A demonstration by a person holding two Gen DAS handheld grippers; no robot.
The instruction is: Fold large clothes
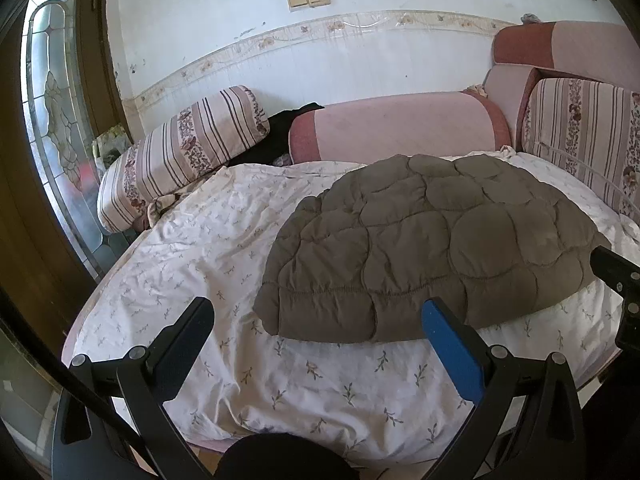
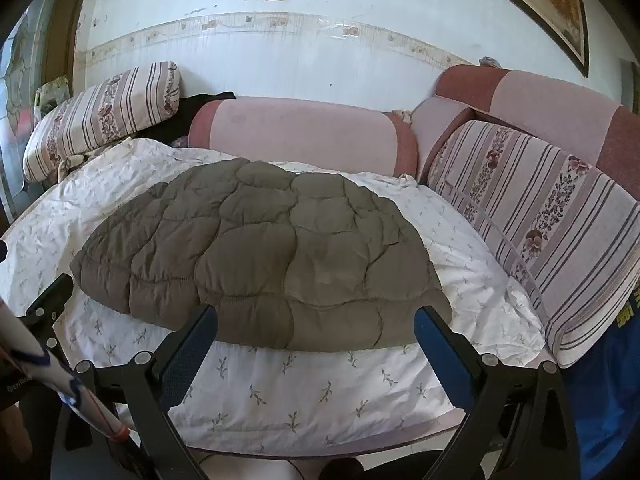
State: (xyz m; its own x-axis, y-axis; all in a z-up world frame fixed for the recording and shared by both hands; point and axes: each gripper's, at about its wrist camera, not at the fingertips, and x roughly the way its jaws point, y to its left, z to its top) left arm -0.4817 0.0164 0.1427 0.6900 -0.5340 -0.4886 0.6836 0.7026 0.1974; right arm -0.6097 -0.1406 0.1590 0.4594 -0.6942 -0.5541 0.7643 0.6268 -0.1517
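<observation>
Both grippers, left [image 1: 320, 322] and right [image 2: 316, 326], are hovering with jaws spread, empty, before the jacket [image 2: 260, 252] lying on the sheeted bed [image 2: 304, 392].

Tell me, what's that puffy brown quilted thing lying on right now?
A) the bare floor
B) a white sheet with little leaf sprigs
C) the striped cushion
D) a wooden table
B: the brown quilted garment lies flat on the white sprig-patterned sheet, apart from the striped cushion beside it; both the left gripper and the right gripper hang open, holding nothing.
</observation>
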